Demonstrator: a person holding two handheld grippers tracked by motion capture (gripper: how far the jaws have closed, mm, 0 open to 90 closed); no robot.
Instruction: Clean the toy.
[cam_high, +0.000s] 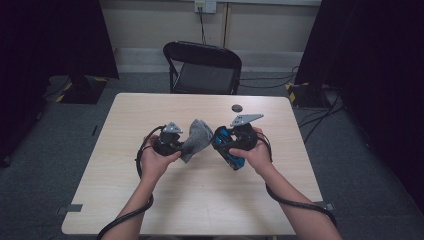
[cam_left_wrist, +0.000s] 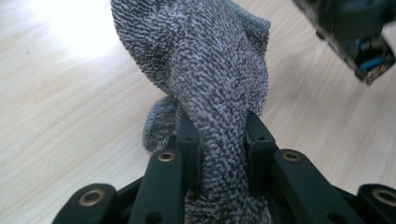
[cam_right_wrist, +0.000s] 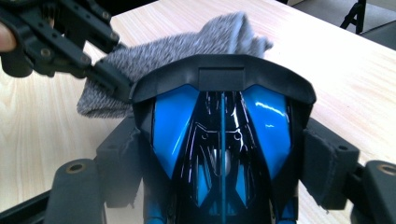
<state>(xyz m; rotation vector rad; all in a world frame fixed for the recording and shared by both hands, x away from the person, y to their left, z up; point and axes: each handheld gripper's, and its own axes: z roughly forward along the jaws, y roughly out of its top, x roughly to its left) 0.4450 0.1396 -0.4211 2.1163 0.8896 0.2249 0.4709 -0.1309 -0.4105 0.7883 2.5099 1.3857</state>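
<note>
Your left tool (cam_high: 184, 145) has its jaws closed tight on a grey cloth (cam_high: 196, 138). In the left gripper view the cloth (cam_left_wrist: 210, 84) is a nubbly, looped knit in mottled grey and white; it is bunched into a thick roll where the jaws pinch it, and it widens above them into a loose fold with a hemmed edge.

Your right tool (cam_high: 225, 147) has its jaws standing wide, clamped against both sides of a glossy blue and black toy car (cam_high: 228, 148). In the right gripper view the toy car (cam_right_wrist: 222, 135) shows shiny blue panels split by a thin blue centre line, with a matt black curved wing across its far end.

You hold both things above the middle of the tabletop (cam_high: 200, 200), a little nearer its far edge than its near one. The cloth hangs just beside the toy car's far end; I cannot tell whether the two touch. A small dark round disc (cam_high: 237, 107) lies near the far edge.
</note>
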